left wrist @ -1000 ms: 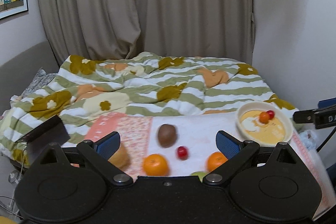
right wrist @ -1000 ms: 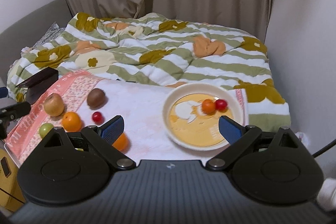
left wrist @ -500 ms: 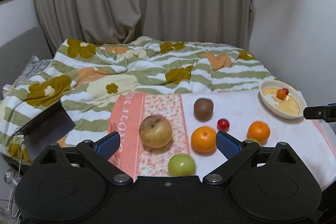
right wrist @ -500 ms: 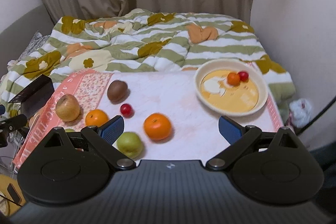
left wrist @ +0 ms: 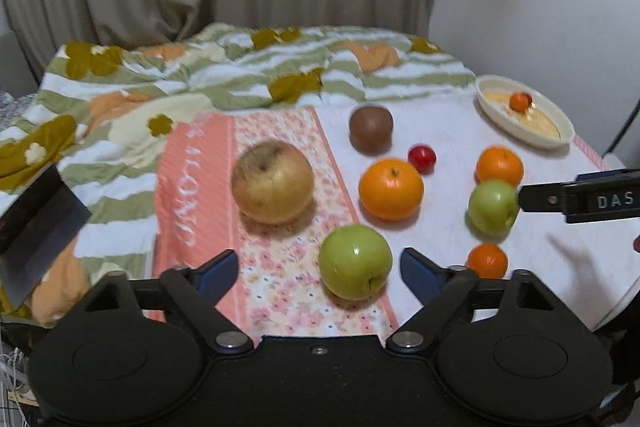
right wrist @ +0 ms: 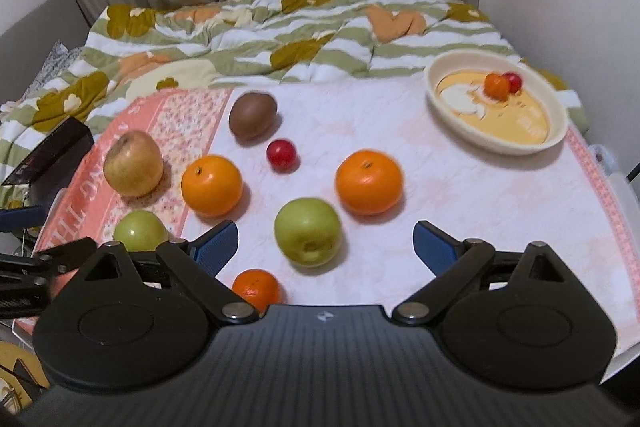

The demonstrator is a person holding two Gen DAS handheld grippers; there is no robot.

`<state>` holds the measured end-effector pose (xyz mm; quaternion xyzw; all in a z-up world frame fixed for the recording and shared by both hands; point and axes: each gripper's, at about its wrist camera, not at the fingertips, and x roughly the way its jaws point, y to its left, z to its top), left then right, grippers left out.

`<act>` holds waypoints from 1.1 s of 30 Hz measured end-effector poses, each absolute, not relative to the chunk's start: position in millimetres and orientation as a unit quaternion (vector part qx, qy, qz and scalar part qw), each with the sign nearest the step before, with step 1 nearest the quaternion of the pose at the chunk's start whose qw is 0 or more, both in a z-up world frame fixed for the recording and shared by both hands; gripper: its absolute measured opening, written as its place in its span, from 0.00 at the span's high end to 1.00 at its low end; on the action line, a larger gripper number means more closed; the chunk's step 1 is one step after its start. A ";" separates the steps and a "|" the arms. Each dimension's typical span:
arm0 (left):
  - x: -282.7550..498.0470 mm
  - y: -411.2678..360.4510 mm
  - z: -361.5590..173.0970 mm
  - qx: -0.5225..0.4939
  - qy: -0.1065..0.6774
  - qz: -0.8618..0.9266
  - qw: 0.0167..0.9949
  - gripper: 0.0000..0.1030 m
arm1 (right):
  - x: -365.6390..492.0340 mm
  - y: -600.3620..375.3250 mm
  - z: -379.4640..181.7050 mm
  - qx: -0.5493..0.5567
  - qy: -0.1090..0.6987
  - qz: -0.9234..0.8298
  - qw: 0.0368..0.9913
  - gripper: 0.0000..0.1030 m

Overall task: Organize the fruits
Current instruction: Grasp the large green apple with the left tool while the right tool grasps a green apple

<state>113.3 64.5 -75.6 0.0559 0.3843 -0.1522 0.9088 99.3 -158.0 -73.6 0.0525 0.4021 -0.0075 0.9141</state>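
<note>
My left gripper (left wrist: pixel 319 269) hangs low over the pink-and-white cloth (left wrist: pixel 280 283). Its jaws are closing around a green apple (left wrist: pixel 355 261), but the pads stand clear of it. My right gripper (right wrist: pixel 326 247) is open, with a second green apple (right wrist: pixel 308 231) between its fingers and untouched. Beyond lie a yellow-brown apple (left wrist: pixel 273 182), two oranges (right wrist: pixel 211 185) (right wrist: pixel 368 182), a kiwi (right wrist: pixel 253 115), a small red fruit (right wrist: pixel 282 155) and a small orange (right wrist: pixel 256 289). At the far right a cream bowl (right wrist: pixel 496 147) holds a small orange and a red fruit.
A dark box (right wrist: pixel 52 155) sits off the cloth's left edge. A striped floral duvet (left wrist: pixel 240 75) covers the bed behind, with curtains and a wall beyond. The cloth's right edge (right wrist: pixel 616 211) lies close to the wall.
Both grippers have come down and closer to the fruit. Each now has a green apple between its fingers. The left jaws have narrowed.
</note>
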 end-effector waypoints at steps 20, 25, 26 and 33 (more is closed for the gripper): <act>148.8 35.0 -123.1 0.072 0.433 -0.186 0.879 0.43 | 138.7 -145.6 -118.3 0.067 0.432 -0.003 0.899 0.02; 148.5 35.7 -122.9 0.071 0.433 -0.186 0.879 0.43 | 143.2 -145.8 -121.2 0.069 0.436 -0.004 0.897 0.14; 148.6 35.9 -122.9 0.069 0.434 -0.185 0.879 0.43 | 144.0 -145.9 -121.7 0.068 0.436 -0.004 0.897 0.15; 144.5 41.1 -122.5 0.057 0.436 -0.176 0.881 0.44 | 147.8 -146.7 -124.2 0.058 0.437 -0.008 0.897 0.33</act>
